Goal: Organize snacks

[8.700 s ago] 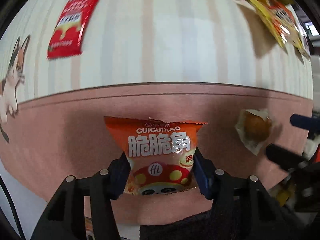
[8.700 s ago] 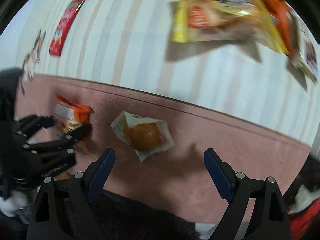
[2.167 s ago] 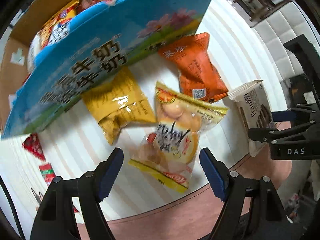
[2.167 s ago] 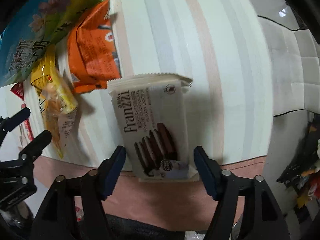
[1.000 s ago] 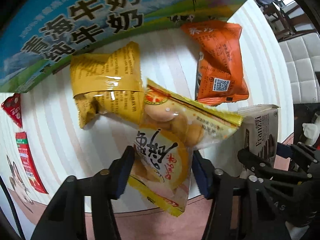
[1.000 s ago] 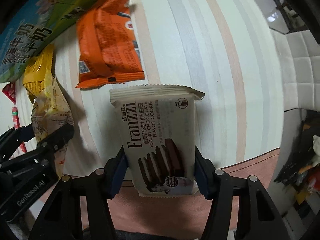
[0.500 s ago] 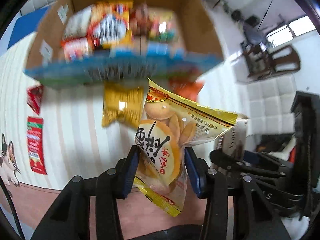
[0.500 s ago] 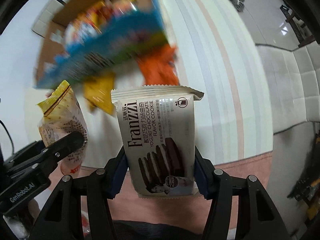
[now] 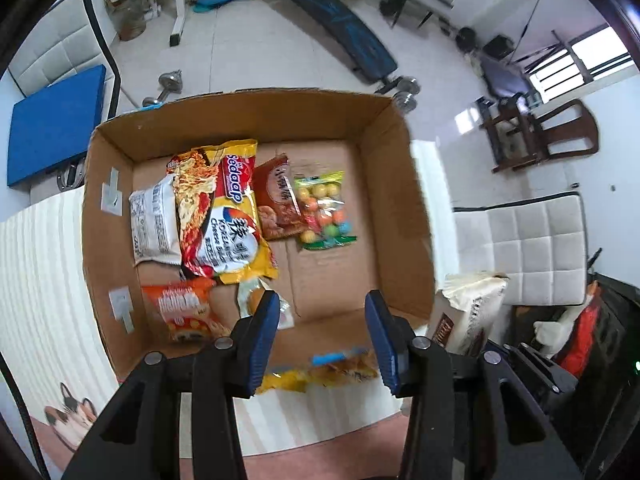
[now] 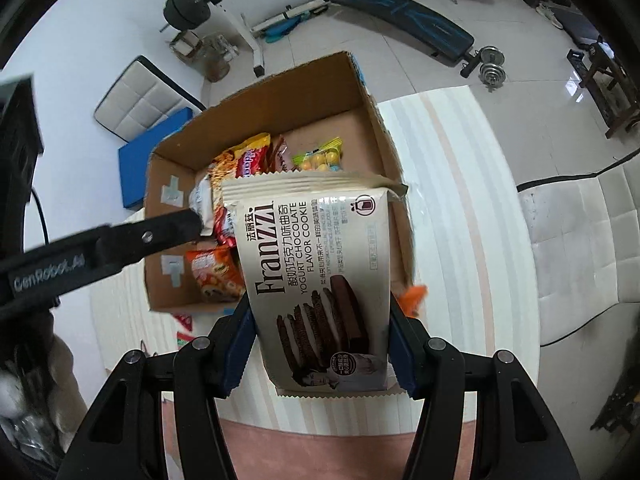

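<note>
The left hand-held gripper (image 9: 320, 336) hangs over the near part of an open cardboard box (image 9: 396, 208), its blue-padded jaws a little apart with nothing between them. Below it in the box lie a white packet (image 9: 154, 220), a yellow-and-red noodle packet (image 9: 228, 216), a small orange bag (image 9: 180, 312) and a clear bag of coloured balls (image 9: 324, 212). Blurred yellow packets (image 9: 320, 374) lie just outside the near wall. To the right, the right hand-held gripper (image 10: 320, 320) pinches a cream Franzzi cookie packet (image 10: 320, 280) by its lower sides, upright, printed with dark chocolate sandwich biscuits, above the striped tabletop (image 10: 460, 200) beside the box.
</note>
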`<action>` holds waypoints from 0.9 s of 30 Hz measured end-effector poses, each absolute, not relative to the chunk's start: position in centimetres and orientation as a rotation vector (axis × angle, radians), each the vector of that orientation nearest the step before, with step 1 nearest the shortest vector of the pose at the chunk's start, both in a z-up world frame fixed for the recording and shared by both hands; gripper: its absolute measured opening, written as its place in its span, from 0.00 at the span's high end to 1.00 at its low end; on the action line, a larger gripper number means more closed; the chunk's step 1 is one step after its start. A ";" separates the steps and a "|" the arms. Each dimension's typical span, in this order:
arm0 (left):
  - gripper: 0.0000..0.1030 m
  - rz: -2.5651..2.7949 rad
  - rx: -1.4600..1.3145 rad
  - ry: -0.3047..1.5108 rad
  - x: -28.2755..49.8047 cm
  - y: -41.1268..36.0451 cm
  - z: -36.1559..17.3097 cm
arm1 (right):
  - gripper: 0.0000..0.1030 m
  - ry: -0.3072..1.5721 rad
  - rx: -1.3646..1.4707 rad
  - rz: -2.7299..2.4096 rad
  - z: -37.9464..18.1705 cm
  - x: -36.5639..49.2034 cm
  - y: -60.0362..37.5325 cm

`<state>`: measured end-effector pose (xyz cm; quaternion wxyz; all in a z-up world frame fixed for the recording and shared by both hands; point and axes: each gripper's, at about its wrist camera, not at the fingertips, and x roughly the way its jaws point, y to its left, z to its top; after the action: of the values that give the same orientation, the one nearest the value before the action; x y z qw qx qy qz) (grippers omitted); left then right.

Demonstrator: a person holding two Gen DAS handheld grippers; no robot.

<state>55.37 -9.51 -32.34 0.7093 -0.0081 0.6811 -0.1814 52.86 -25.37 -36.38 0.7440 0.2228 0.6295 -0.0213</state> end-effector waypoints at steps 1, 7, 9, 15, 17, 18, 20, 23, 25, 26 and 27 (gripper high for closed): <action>0.60 -0.397 0.012 1.507 55.3 -9.6 -32.6 | 0.40 1.383 0.491 -0.051 -36.5 52.9 -25.7; 0.56 -0.427 0.084 1.478 49.2 -7.8 -35.5 | 0.40 1.398 0.527 -0.059 -40.1 49.7 -27.2; 0.42 -0.387 0.063 1.499 46.9 -6.5 -37.5 | 0.40 1.429 0.567 -0.078 -42.4 47.6 -27.9; 0.39 -0.261 -0.150 1.677 44.1 -3.8 -46.1 | 0.40 1.509 0.642 -0.152 -47.9 43.3 -29.7; 0.39 -0.230 -0.147 1.694 44.3 -4.2 -48.1 | 0.40 1.525 0.638 -0.164 -49.0 42.6 -29.7; 0.39 -0.217 -0.135 1.709 44.5 -4.6 -49.1 | 0.40 1.529 0.632 -0.173 -49.4 42.3 -29.7; 0.34 -0.214 -0.127 1.724 44.5 -5.3 -50.1 | 0.40 1.533 0.620 -0.190 -49.8 41.8 -29.7; 0.31 -0.214 -0.053 1.714 44.5 -6.7 -50.7 | 0.40 1.540 0.625 -0.198 -50.3 41.5 -29.9; 0.31 -0.217 -0.003 1.687 44.3 -7.3 -50.7 | 0.40 1.543 0.608 -0.204 -50.2 41.3 -30.0; 0.33 -0.219 0.006 1.677 44.2 -7.4 -50.7 | 0.40 1.543 0.599 -0.207 -50.3 41.4 -29.9; 0.36 -0.221 0.023 1.660 43.9 -7.5 -50.6 | 0.40 1.542 0.594 -0.209 -50.4 41.7 -29.8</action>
<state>43.89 -7.46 -50.58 0.6695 0.0101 0.7362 -0.0979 41.66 -29.75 -50.43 0.6727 0.2639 0.6850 -0.0927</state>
